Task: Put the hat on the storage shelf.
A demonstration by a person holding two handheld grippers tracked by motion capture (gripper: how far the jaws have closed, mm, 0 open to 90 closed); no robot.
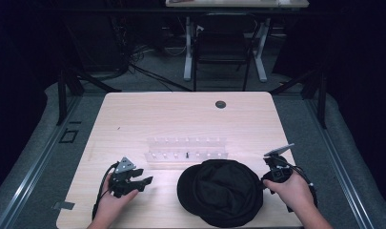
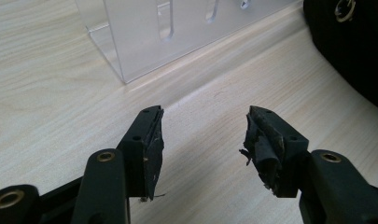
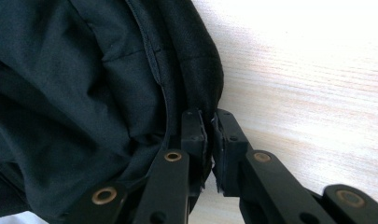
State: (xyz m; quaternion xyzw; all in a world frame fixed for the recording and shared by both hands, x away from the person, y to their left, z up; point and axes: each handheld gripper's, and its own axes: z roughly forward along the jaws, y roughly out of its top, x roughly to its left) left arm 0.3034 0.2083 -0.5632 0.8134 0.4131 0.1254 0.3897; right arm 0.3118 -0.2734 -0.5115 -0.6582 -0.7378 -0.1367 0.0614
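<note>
A black cloth hat (image 1: 221, 191) lies at the front middle of the light wooden table (image 1: 181, 114). At the hat's right rim is my right gripper (image 1: 264, 180). In the right gripper view its tips (image 3: 209, 116) stand against the edge of the hat (image 3: 84, 93) with a thin gap between the pads, and no cloth is pinched there. My left gripper (image 1: 144, 176) rests in a hand at the front left, pointing toward the hat. Its jaws (image 2: 203, 123) are wide open over bare wood, with the hat (image 2: 354, 51) off to the right.
A clear acrylic rack (image 1: 186, 152) with small pegs stands just behind the hat; its corner (image 2: 144, 37) shows ahead of the left jaws. A round cable hole (image 1: 220, 104) sits near the table's far edge. A chair (image 1: 224, 52) and desk legs stand beyond.
</note>
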